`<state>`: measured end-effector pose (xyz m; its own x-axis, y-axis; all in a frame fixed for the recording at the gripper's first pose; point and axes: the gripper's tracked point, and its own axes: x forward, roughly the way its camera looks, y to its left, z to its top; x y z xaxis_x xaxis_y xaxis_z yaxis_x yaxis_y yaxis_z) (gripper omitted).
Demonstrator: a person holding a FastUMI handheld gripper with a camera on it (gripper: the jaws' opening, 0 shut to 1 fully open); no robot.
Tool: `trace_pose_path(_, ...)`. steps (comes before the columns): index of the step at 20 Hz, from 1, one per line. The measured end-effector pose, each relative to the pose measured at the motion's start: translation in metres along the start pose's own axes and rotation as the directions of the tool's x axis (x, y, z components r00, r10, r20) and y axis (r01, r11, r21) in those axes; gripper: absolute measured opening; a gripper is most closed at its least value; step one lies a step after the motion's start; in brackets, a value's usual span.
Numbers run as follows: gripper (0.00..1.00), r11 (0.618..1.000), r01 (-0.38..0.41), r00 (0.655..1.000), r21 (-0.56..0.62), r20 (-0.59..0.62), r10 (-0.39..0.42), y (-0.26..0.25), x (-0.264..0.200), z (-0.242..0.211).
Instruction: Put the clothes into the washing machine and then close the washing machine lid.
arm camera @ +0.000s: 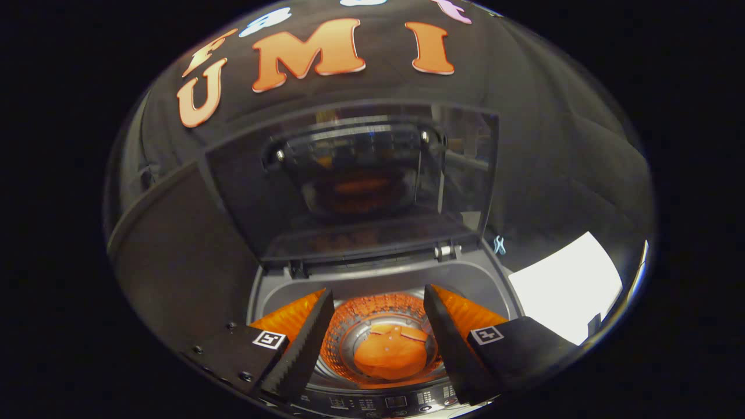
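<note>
Hovering open, tool (378, 326) over washing machine (372, 279); shirt (389, 352) in drum.

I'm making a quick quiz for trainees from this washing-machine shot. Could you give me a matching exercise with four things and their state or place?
Things:
1. lid
2. orange garment
3. gripper
4. control panel

States or places:
A. open, holding nothing
B. raised upright behind the tub
C. lying at the bottom of the drum
D. along the machine's near edge, below the fingers

Pairs: 1-B, 2-C, 3-A, 4-D
</note>
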<state>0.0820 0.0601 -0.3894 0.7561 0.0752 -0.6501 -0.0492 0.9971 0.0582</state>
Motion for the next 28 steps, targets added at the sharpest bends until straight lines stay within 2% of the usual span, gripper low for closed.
trace_pose_path(6, 0.99, 0.999, -0.013, 0.980, -0.040, 0.196, 0.021, 0.017, -0.038, 0.101)
trace_pose_path(12, 0.99, 0.999, -0.044, 0.962, 0.010, 0.270, 0.040, 0.025, -0.020, 0.169)
trace_pose_path(15, 0.99, 0.999, -0.041, 0.957, -0.002, 0.286, 0.040, 0.025, 0.000, 0.193)
trace_pose_path(20, 0.99, 0.996, -0.036, 0.963, -0.080, 0.263, 0.056, 0.034, 0.045, 0.217)
trace_pose_path(25, 0.99, 0.996, -0.042, 0.977, -0.081, 0.205, 0.058, 0.035, 0.078, 0.207)
trace_pose_path(28, 0.99, 0.995, -0.052, 0.974, -0.088, 0.216, 0.070, 0.039, 0.085, 0.210)
